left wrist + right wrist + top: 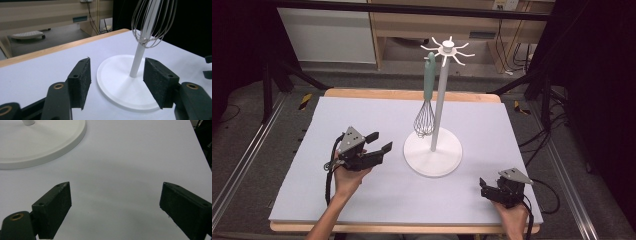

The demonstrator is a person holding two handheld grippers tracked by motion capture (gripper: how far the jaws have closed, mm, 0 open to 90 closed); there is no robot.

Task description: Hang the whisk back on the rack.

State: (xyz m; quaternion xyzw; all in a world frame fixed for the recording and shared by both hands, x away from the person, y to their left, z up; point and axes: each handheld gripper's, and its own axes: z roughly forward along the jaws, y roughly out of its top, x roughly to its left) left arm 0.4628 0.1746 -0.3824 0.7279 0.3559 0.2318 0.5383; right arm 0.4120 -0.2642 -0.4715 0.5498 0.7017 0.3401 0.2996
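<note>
**Q:** Where do things stand relative to your tongs?

**A:** My left gripper (pixel 379 141) sits low over the table (pixel 362 200), jaws spread wide, nothing between the pads (pixel 82 80). Ahead of it, just past the tips: the white stand (pixel 433 155), round base, thin upright post. The whisk (pixel 426 100) hangs from a hook on the spoked top, wire bulb down, close against the post on my left gripper's side. In the left gripper view the wires (pixel 152 22) hang above and beyond the jaws, apart from them. My right gripper (pixel 486 186) rests near the table's near edge, well off to the far side of the stand, jaws also wide and empty; in its own view the stand's base rim (pixel 75 142) shows ahead and to one side.

**Q:** How will the whisk handle?

**A:** Light, I'd judge. Wire loops springy, they'd flex and slip under the pads. Pale green handle looks smooth, maybe rubbery, and stiff. It hangs free, so it may swing if nudged.

**Q:** Where would you take hold?

**A:** On the handle, mid-length or just above the wires, pads flat across it. Not on the bulb. Then lift up to clear the hook.

**Q:** Any worry?

**A:** The stand. Tall and thin; a sideways tug could tip it. The base looks broad, though I can't tell how heavy.
</note>
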